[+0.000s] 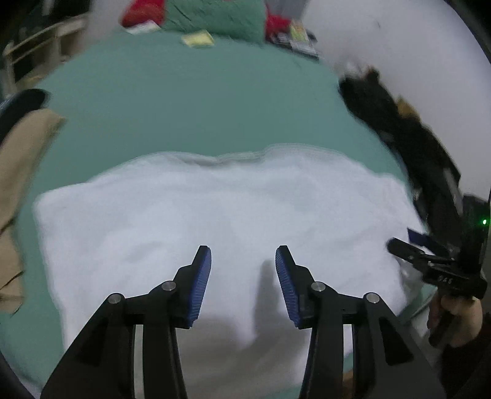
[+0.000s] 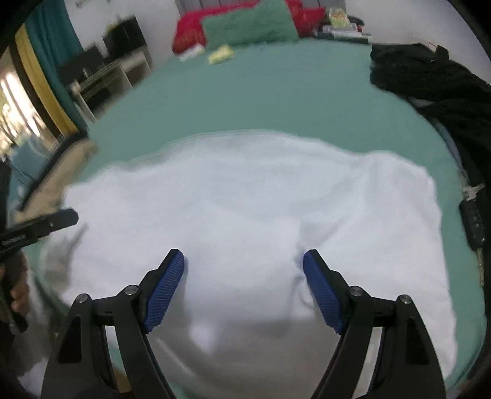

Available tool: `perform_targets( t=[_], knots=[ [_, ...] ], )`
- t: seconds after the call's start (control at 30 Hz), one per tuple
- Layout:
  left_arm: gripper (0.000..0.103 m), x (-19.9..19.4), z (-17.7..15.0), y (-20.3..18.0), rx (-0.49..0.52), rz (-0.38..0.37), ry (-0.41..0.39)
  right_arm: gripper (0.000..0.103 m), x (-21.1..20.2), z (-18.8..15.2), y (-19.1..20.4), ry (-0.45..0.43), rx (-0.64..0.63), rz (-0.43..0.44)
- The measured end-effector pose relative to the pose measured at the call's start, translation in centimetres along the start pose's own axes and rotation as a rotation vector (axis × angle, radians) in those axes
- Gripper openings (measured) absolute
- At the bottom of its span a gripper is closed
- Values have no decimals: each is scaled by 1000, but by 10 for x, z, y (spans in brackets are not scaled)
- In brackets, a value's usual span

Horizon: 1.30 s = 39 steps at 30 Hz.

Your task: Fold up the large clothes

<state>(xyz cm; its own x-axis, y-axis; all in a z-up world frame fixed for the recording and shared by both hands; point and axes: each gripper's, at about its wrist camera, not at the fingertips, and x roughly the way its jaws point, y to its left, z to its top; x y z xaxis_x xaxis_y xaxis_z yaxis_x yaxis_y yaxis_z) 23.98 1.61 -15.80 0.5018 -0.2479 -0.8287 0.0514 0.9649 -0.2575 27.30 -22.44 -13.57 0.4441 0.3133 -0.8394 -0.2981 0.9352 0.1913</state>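
Observation:
A large white garment point(image 1: 214, 214) lies spread on the green bed sheet point(image 1: 184, 101), folded into a rough rectangle; it also shows in the right wrist view point(image 2: 260, 199). My left gripper point(image 1: 243, 254) hovers over its near part, open and empty. My right gripper point(image 2: 244, 257) is open and empty above the garment's near middle. The right gripper also shows at the right edge of the left wrist view point(image 1: 411, 245), and the left gripper shows at the left edge of the right wrist view point(image 2: 46, 224).
A beige garment point(image 1: 18, 172) lies at the bed's left edge. Dark clothes point(image 2: 435, 83) are piled on the right, with a key fob point(image 2: 474, 224) beside the white garment. A green pillow point(image 2: 248, 24) and red pillows point(image 2: 190, 30) sit at the far end. Shelves point(image 2: 107, 73) stand on the left.

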Motion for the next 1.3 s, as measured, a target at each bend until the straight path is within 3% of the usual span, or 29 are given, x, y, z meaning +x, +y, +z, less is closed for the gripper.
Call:
perform_targets(
  t=[0.1,0.37,0.5,0.57,0.77,0.87,1.0,1.13,1.3],
  knots=[
    [46,30,17,-8,44,44,17,90,14,-5,-2,-10,7,-28],
    [46,87,79,-5,65,83,63,95,15,-10,-9,-19,17,-26],
    [46,98,97,7,40,163,49,95,11,-11,-15,-21,29,-11],
    [46,84,99,15,-11,189,7,95,2,-12,-20,-37,47,-18],
    [46,14,52,7,-43,140,-137,95,-58,-28,-44,-141,172,-49],
    [46,-15,19,-5,-27,106,-159,97,-84,-50,-62,-170,282,-71],
    [46,-28,-11,-22,-60,89,-138,98,-100,-86,-73,-158,433,-14],
    [46,-27,-37,-34,-87,91,-116,98,-95,-101,-65,-116,449,69],
    [46,-19,-57,-46,-72,78,-69,98,-81,-109,-66,-108,476,76]
  ],
)
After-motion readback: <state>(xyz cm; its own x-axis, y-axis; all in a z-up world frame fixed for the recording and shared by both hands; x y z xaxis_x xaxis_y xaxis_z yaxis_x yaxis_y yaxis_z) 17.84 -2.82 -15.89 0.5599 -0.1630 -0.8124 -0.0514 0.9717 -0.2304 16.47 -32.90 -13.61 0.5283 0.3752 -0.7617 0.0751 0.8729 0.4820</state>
